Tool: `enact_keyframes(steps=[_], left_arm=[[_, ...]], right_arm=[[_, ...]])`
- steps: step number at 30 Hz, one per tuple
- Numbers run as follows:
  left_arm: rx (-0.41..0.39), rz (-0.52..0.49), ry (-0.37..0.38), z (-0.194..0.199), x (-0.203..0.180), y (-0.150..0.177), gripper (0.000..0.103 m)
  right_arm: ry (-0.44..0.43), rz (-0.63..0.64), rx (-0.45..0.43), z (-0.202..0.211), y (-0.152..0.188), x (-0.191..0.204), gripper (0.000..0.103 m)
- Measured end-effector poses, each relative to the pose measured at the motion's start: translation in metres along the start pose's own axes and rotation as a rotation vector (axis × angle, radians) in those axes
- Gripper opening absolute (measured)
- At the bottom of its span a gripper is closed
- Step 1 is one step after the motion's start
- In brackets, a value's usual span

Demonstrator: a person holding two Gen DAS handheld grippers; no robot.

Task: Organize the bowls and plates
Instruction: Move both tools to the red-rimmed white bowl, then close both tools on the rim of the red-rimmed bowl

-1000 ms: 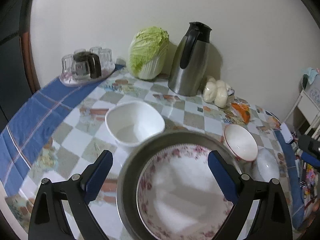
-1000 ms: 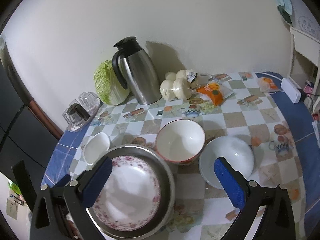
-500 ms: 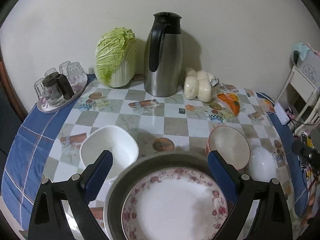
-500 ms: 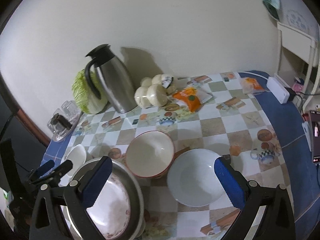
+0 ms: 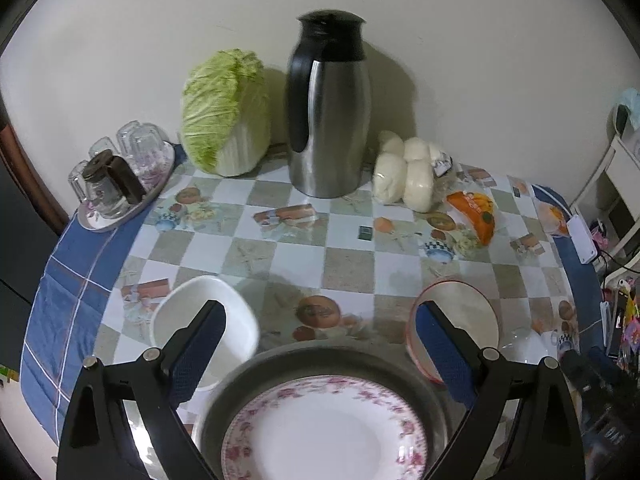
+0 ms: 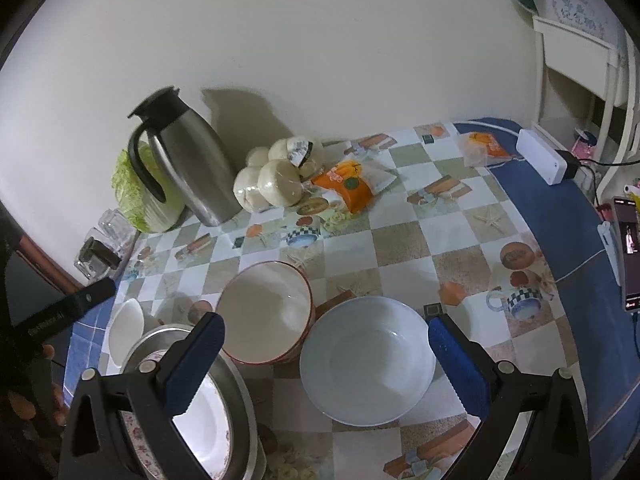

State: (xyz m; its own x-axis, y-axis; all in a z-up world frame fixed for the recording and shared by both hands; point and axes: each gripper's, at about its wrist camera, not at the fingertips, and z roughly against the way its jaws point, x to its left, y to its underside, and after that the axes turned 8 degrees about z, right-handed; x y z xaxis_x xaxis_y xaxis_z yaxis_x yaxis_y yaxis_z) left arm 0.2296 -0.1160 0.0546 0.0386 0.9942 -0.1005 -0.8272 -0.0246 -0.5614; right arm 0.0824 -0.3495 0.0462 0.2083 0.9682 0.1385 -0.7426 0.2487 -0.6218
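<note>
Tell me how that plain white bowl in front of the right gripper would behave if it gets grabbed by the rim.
The white bowl looks glazed and glossy, so probably slippery and breakable. It sits empty and upright, likely light enough, though a one-sided rim grip may tilt it.

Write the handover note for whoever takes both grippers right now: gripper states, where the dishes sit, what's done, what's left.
Left gripper: open, empty, over the floral-rimmed white plate, which lies inside the round metal basin.
Right gripper: open, empty, above the plain white round bowl.
Red-rimmed white bowl sits just left of that bowl, beside the basin.
Small white squarish bowl sits left of the basin.
Done: plate is in the basin.
Left: the three bowls remain separate on the checked tablecloth; probably stack them.
</note>
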Motion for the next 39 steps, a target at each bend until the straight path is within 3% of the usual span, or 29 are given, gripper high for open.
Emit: enact_keyframes(steps=[10, 13, 18, 22, 25, 30, 33, 39], left_arm=[[0.102, -0.053, -0.015, -0.050, -0.037, 0.010, 0.096], [0.131, -0.060, -0.018, -0.065, -0.044, 0.012, 0.093], [0.169, -0.085, -0.002, -0.082, -0.052, 0.015, 0.075], [0.199, -0.106, 0.010, -0.095, -0.059, 0.018, 0.062], [0.220, -0.131, 0.020, -0.103, -0.063, 0.020, 0.049], [0.245, -0.142, 0.043, -0.112, -0.067, 0.023, 0.032], [0.259, -0.156, 0.050, -0.117, -0.071, 0.027, 0.026], [0.290, -0.146, 0.050, -0.125, -0.069, 0.032, 0.024]], right_arm=[[0.050, 0.063, 0.072, -0.047, 0.007, 0.013, 0.102], [0.063, 0.080, 0.086, -0.061, 0.007, 0.017, 0.091], [0.077, 0.089, 0.105, -0.081, 0.006, 0.019, 0.079], [0.064, 0.082, 0.116, -0.093, 0.005, 0.017, 0.059], [0.071, 0.081, 0.123, -0.099, 0.005, 0.014, 0.050], [0.064, 0.059, 0.105, -0.100, 0.002, 0.009, 0.041], [0.067, 0.057, 0.087, -0.099, 0.000, 0.010, 0.039], [0.041, 0.078, 0.051, -0.093, -0.003, 0.018, 0.036]])
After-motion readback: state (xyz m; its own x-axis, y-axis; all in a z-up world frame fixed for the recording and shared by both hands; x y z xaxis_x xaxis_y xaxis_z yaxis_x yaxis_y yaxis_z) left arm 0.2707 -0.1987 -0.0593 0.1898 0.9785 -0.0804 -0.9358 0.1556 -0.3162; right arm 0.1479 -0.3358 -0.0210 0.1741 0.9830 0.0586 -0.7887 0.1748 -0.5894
